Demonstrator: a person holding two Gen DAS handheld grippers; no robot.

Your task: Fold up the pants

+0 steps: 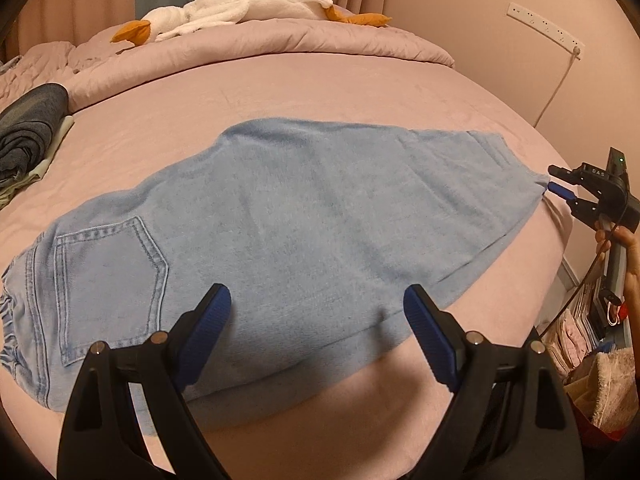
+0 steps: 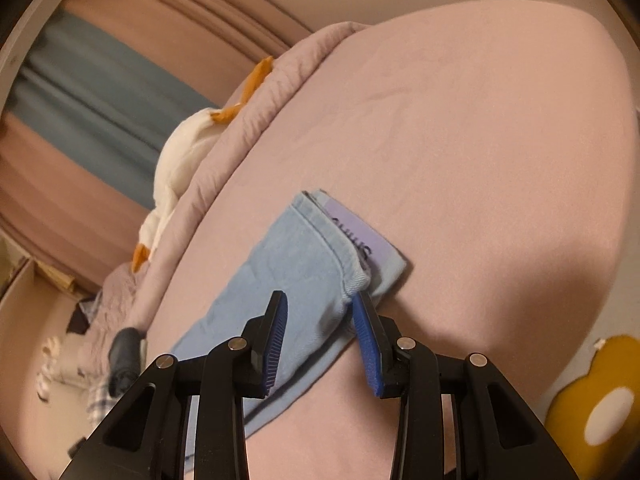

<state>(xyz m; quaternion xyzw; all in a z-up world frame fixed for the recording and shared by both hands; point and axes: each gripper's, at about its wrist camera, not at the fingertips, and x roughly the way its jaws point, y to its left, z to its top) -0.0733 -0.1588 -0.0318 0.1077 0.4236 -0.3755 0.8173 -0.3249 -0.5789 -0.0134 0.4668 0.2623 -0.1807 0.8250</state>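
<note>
Light blue jeans (image 1: pixel 300 220) lie flat across the pink bed (image 1: pixel 320 88), folded lengthwise. The waist and back pocket (image 1: pixel 108 276) are at the left, the leg cuffs at the right. My left gripper (image 1: pixel 318 294) hangs open over the near edge of the pants, with nothing between its pads. My right gripper (image 1: pixel 558 184), held by a hand (image 1: pixel 624 240), is at the cuff corner. In the right wrist view the jeans (image 2: pixel 304 256) end in a cuff with a purple label (image 2: pixel 360 236). The right gripper (image 2: pixel 319 298) stands partly open over that cuff, one blue pad touching the hem corner, with no squeeze on the cloth.
A white stuffed goose (image 1: pixel 248 4) lies on the rolled quilt at the head of the bed. Folded dark clothes (image 1: pixel 28 128) sit at the left edge. A power strip (image 1: pixel 544 26) is on the wall, cluttered items (image 1: pixel 592 360) beside the bed, and a yellow flower-shaped mat (image 2: pixel 600 408) on the floor.
</note>
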